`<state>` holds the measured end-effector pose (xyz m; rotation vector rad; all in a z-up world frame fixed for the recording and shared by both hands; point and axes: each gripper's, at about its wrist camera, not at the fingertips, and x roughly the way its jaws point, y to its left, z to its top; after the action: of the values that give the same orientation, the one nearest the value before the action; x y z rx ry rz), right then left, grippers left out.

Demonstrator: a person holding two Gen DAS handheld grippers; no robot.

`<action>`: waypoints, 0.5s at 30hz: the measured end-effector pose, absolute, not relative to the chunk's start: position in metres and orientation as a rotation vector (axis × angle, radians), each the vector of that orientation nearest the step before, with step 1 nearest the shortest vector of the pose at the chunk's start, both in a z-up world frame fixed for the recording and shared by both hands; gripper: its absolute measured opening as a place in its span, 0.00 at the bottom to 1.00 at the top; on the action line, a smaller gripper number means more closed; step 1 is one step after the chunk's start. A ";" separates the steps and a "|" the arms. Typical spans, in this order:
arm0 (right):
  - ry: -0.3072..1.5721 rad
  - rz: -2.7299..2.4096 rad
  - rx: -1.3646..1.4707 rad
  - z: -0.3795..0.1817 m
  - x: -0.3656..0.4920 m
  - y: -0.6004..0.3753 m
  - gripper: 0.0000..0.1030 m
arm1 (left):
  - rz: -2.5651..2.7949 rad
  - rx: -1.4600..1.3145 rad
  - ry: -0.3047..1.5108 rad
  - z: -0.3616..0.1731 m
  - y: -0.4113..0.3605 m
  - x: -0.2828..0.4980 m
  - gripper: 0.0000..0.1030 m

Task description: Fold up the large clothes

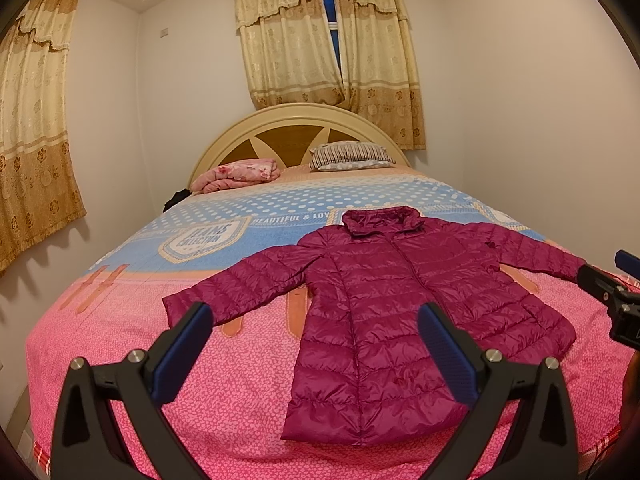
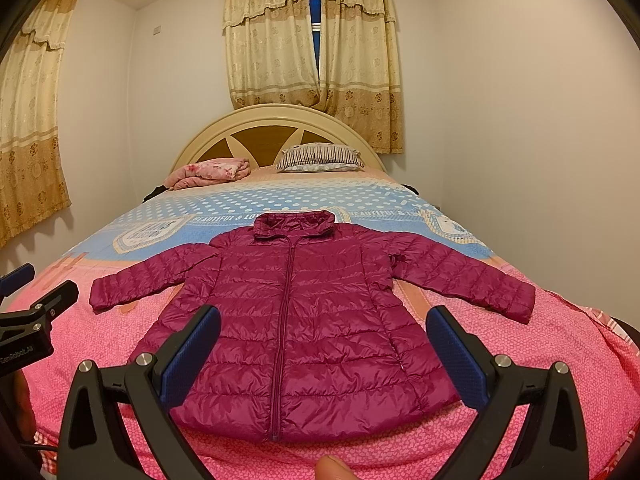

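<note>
On the bed [image 1: 120,360], a magenta puffer jacket [image 1: 384,312] is laid flat near the foot end, zipped up, collar toward the headboard [image 1: 296,120], both sleeves spread out to the sides. No containers are seen anywhere. Further back, a folded pink blanket [image 1: 240,174] and a striped pillow [image 1: 348,156] are parked by the headboard, well apart from the jacket. Left claw [image 1: 316,344] and right claw [image 2: 324,344] are both held released above the hem, nothing gripped, nothing blocking.
</note>
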<state>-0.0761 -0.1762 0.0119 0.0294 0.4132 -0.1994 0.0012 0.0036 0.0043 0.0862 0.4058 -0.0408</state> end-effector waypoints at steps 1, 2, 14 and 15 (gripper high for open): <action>0.414 -0.199 0.029 0.012 -0.076 -0.176 0.99 | -0.041 0.087 0.405 0.005 0.004 0.001 1.00; 0.414 -0.199 0.030 0.012 -0.076 -0.176 0.99 | -0.041 0.086 0.405 0.005 0.004 0.001 1.00; 0.419 -0.183 0.037 0.011 -0.076 -0.172 0.99 | -0.041 0.086 0.408 0.005 0.005 0.002 1.00; 0.422 -0.182 0.040 0.010 -0.076 -0.173 0.99 | -0.041 0.086 0.408 0.005 0.004 0.001 1.00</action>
<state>-0.0755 -0.1731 0.0105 0.0397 0.4224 -0.1815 0.0013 0.0045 0.0050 0.0863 0.4078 -0.0412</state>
